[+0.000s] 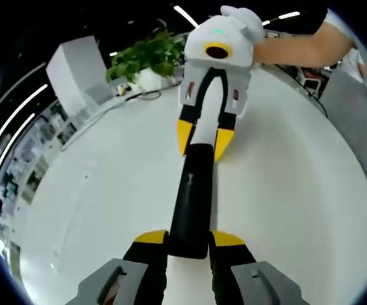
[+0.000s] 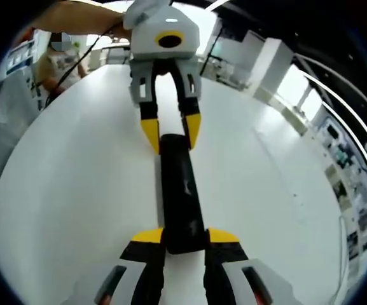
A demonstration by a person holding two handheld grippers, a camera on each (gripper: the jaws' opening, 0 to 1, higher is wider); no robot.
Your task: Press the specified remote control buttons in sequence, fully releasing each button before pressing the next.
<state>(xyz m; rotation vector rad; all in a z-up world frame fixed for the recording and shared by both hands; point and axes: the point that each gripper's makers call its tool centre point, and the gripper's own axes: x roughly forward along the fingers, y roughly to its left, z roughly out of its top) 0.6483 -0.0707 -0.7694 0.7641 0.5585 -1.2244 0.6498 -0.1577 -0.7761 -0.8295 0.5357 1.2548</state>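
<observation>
Black remote control lies lengthwise on the white counter, held at both ends between the two grippers.

Left gripper view: the left hand-held gripper pinches the near end of the remote between its yellow fingertips, jaws pressed against its sides. At the far end, the right hand-held gripper comes in from the top, its yellow tips on either side of the remote's far end. A person's hand grips the body of that gripper, forearm running off to the right. A green potted plant and a white box stand at the far edge of the counter, well apart from the remote.

Right gripper view: the right hand-held gripper clamps the near end of the remote; the left hand-held gripper clamps the far end. Remote buttons cannot be made out in either view.
</observation>
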